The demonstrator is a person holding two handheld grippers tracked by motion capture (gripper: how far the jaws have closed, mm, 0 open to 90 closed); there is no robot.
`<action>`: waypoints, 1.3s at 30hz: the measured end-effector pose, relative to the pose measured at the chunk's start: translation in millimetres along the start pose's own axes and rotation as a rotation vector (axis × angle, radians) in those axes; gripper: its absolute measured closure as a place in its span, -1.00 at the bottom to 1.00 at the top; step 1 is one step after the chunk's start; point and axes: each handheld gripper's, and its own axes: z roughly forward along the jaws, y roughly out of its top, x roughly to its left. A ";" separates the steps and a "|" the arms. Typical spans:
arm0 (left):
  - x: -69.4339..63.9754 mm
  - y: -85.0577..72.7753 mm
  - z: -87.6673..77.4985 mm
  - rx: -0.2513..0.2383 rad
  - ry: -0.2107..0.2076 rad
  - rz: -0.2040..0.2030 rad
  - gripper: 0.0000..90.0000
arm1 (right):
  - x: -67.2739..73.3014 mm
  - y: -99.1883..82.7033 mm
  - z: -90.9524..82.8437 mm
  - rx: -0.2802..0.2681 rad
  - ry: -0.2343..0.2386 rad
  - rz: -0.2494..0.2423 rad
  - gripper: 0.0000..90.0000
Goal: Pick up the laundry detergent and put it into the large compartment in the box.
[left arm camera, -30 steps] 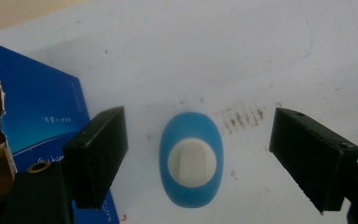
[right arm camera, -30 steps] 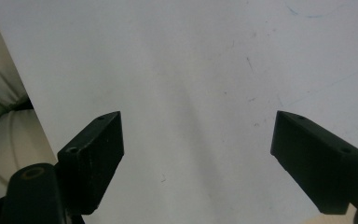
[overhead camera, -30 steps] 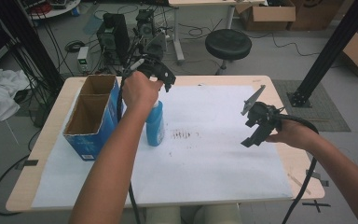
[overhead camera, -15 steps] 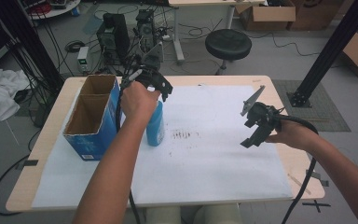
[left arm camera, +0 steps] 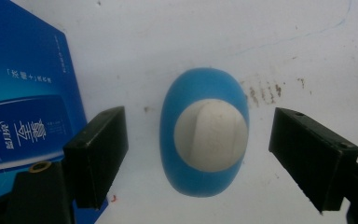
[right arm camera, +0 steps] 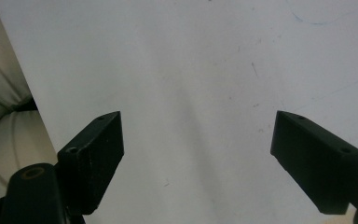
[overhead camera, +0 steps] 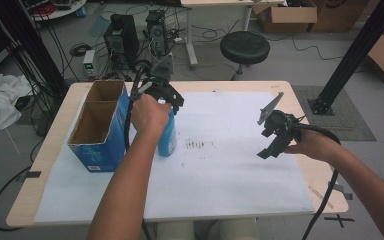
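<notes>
One blue bottle (left arm camera: 204,140) stands under left gripper (left arm camera: 198,158).

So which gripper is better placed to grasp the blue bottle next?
Left. The left gripper hangs directly above the bottle, jaws open on both sides of its cap. The right gripper is far away, over bare paper.

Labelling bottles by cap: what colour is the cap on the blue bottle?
White, on the blue plastic bottle; clearest in the left gripper view.
</notes>
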 end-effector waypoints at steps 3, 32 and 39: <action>-0.2 -0.6 4.2 0.004 -0.007 -0.003 -0.56 | -0.3 0.3 0.0 -0.003 0.000 0.000 -0.62; -0.8 -4.7 42.8 0.045 -0.009 -0.020 -0.56 | -1.0 0.1 1.1 -0.006 0.006 0.002 -0.62; -3.0 -4.2 47.8 0.047 -0.007 -0.021 -0.56 | -1.0 -0.3 1.4 -0.006 0.008 0.004 -0.62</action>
